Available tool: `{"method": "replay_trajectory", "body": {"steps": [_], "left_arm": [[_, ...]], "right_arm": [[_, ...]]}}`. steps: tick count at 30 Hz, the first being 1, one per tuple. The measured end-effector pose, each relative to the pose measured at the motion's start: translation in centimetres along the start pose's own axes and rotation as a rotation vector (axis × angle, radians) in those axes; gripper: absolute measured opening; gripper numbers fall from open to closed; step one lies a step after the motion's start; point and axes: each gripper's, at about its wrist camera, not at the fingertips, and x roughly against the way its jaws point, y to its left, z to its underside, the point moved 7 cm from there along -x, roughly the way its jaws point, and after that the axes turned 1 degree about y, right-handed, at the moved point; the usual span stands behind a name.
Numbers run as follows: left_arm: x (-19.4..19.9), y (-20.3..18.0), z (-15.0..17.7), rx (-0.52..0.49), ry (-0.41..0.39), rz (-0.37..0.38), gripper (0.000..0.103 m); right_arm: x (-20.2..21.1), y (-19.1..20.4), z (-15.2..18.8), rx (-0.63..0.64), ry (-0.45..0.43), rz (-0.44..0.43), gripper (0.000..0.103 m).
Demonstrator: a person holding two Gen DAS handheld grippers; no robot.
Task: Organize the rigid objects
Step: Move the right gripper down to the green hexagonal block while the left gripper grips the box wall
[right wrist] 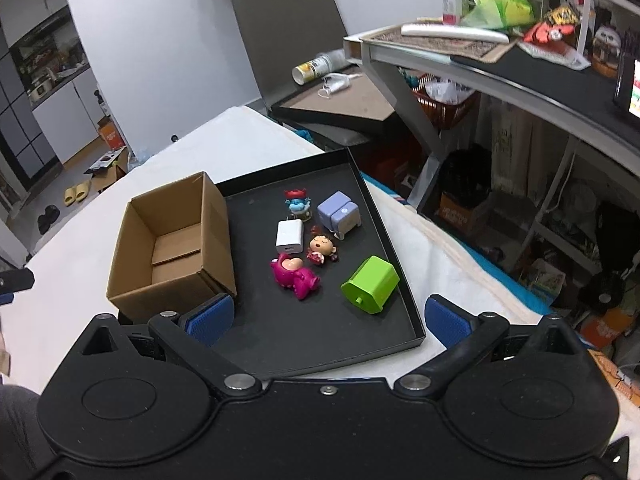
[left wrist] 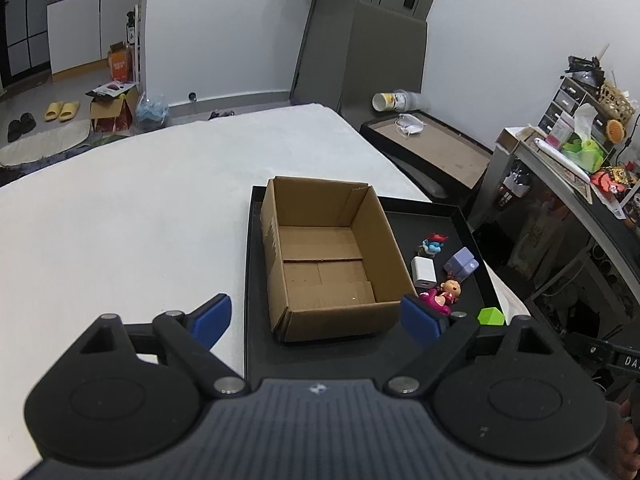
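Observation:
An empty open cardboard box (left wrist: pixel 324 256) (right wrist: pixel 172 244) stands on the left part of a black tray (right wrist: pixel 320 332) (left wrist: pixel 464 236). Right of the box on the tray lie a pink bear figure (right wrist: pixel 296 272) (left wrist: pixel 434 300), a small doll (right wrist: pixel 322 246) (left wrist: pixel 452 288), a white charger (right wrist: pixel 289 236) (left wrist: pixel 424 270), a purple block (right wrist: pixel 338 210) (left wrist: pixel 462 262), a blue figurine with a red cap (right wrist: pixel 298 202) (left wrist: pixel 432 242) and a green block (right wrist: pixel 370 284) (left wrist: pixel 490 316). My left gripper (left wrist: pixel 320 320) is open and empty in front of the box. My right gripper (right wrist: pixel 328 320) is open and empty above the tray's near edge.
The tray lies on a white table (left wrist: pixel 140 220) near its right edge. Beyond stand a grey chair (right wrist: pixel 288 40), a second tray with a mask (left wrist: pixel 436 144) and a tipped cup (right wrist: pixel 316 66). A cluttered desk (right wrist: pixel 520 68) stands to the right.

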Motion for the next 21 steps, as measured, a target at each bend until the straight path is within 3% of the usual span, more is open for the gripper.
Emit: {"method": "replay_trajectory", "body": {"steps": [6, 21], "left_arm": [[-2.5, 0.4, -0.4, 0.025, 0.057, -0.003, 0.075], [-8.6, 1.6, -0.5, 0.043, 0.186, -0.022, 0.057]], "right_arm": [[-1.9, -1.2, -0.9, -0.064, 0.031, 0.016, 0.1], [-7.2, -4.1, -1.3, -0.213, 0.134, 0.041, 0.074]]}}
